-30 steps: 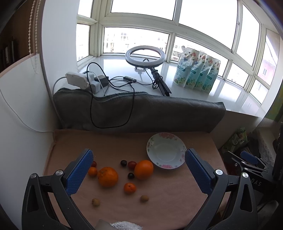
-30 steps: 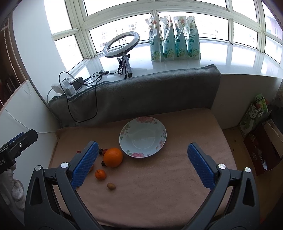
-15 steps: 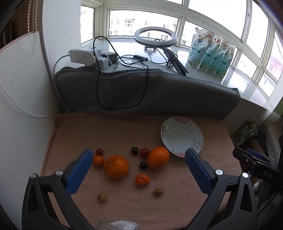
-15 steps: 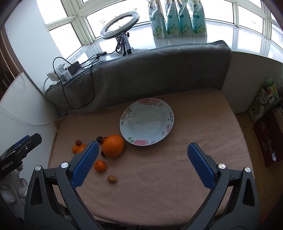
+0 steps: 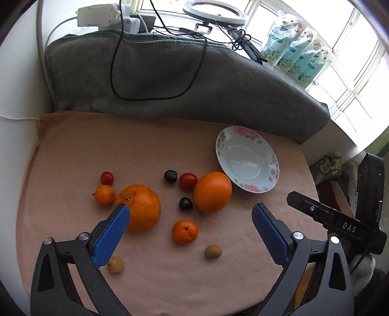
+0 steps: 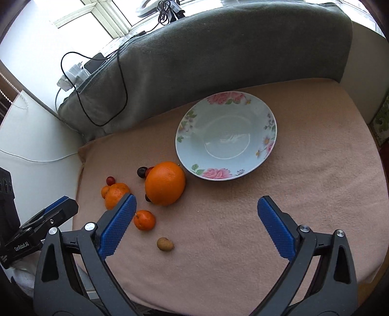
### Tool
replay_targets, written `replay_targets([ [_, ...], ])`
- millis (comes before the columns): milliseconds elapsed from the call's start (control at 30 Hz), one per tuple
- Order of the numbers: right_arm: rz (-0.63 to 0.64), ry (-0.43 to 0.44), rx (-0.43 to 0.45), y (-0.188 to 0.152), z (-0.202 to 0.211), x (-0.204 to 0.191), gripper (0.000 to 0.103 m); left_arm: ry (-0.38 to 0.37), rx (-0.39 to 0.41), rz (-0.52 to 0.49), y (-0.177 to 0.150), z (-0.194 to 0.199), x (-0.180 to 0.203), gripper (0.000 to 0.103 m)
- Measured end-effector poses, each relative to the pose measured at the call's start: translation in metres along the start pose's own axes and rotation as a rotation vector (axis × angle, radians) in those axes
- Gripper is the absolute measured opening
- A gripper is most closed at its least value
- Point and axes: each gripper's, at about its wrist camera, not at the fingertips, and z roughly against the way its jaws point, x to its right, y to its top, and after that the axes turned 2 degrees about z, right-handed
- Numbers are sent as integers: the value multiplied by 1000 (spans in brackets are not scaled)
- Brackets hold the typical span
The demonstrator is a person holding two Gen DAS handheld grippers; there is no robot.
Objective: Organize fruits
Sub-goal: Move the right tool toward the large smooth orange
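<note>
An empty floral plate (image 5: 246, 162) (image 6: 226, 135) sits on a pink cloth. Left of it lie two large oranges (image 5: 212, 191) (image 5: 141, 206), two small mandarins (image 5: 185, 231) (image 5: 104, 195), red cherry tomatoes (image 5: 188, 181) (image 5: 107, 177), dark cherries (image 5: 170, 175) (image 5: 186, 203) and two small brown fruits (image 5: 213, 251) (image 5: 115, 265). My left gripper (image 5: 190, 211) is open above the fruit, its left finger over the left orange. My right gripper (image 6: 195, 201) is open and empty, above the cloth in front of the plate, beside the right orange (image 6: 165, 186).
A grey folded blanket (image 5: 170, 80) runs along the back with a black cable over it. Behind it the sill holds a ring light (image 5: 215, 11), a power strip (image 5: 99, 14) and refill pouches (image 5: 296, 56). The cloth drops off at the right edge.
Both grippers have moved forward and down toward the cloth; the fruit and plate look larger and closer. Nothing on the cloth has moved. Both grippers stay open.
</note>
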Motion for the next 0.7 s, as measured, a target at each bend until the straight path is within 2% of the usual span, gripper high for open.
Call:
replay_targets([
  [33,-5,10,-11,1,-7,0,100,-21,-6,5,1,-5,-2,89],
  [133,-18,47,-37,1,-22,-2,97,-88,-39,42,3,-21,-10,83],
  [167,-20,64,-49,2,-28,-3,92,-98,-44,40,4,-26,-12,82],
  [233,-24,78,-70,4,-37,-4,89,-101,-59,22,4,-35,-11,72],
  [400,-40,106,-88,9,-52,-5,88,-156,-108,-9,4,-54,-7,68],
  [500,-71,136,-118,12,-63,-2,88,-162,-121,-68,3,-64,1,68],
  [600,-109,162,-139,13,-72,1,88,-169,-149,-93,3,-75,3,59],
  [700,-109,168,-153,13,-79,1,86,-173,-154,-113,4,-81,3,59],
])
